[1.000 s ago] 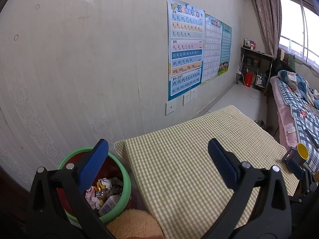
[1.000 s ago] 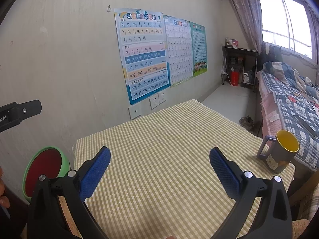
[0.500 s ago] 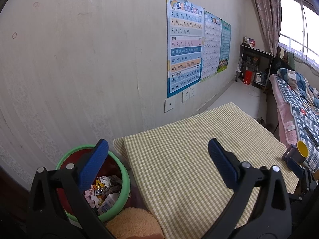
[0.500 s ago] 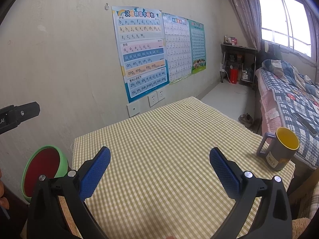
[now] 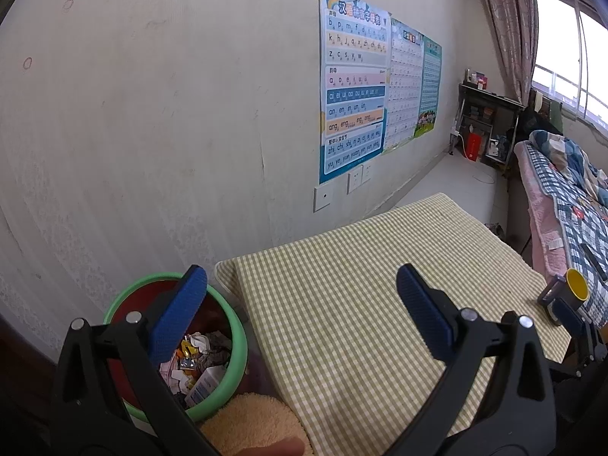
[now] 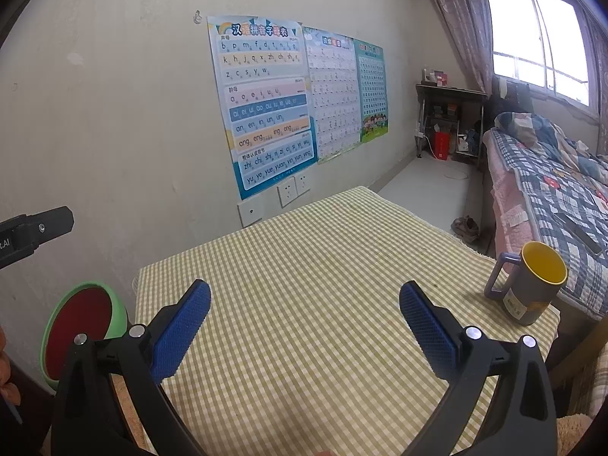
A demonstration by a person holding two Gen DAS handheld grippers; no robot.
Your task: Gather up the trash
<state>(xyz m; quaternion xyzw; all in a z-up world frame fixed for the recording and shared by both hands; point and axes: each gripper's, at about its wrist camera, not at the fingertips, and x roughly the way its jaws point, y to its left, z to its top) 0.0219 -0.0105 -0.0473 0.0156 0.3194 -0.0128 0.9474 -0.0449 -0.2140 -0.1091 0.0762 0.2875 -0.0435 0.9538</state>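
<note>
A green bin with a red inside (image 5: 231,345) stands on the floor at the table's left end, against the wall; it also shows in the right wrist view (image 6: 117,311). It holds several wrappers and paper scraps (image 5: 197,364). My left gripper (image 5: 300,300) is open and empty, its left finger over the bin and its right finger over the table. My right gripper (image 6: 304,311) is open and empty above the checked tablecloth (image 6: 323,266). No loose trash shows on the cloth.
A grey mug with a yellow inside (image 6: 532,288) stands at the table's right edge; it also shows in the left wrist view (image 5: 570,296). A wall with posters (image 6: 262,106) runs behind the table. A bed (image 6: 551,182) lies at the right. A beige fluffy cushion (image 5: 250,421) sits below the bin.
Both views have drifted slightly; the table and bin sit a little lower and farther. Both grippers stay open and empty.
</note>
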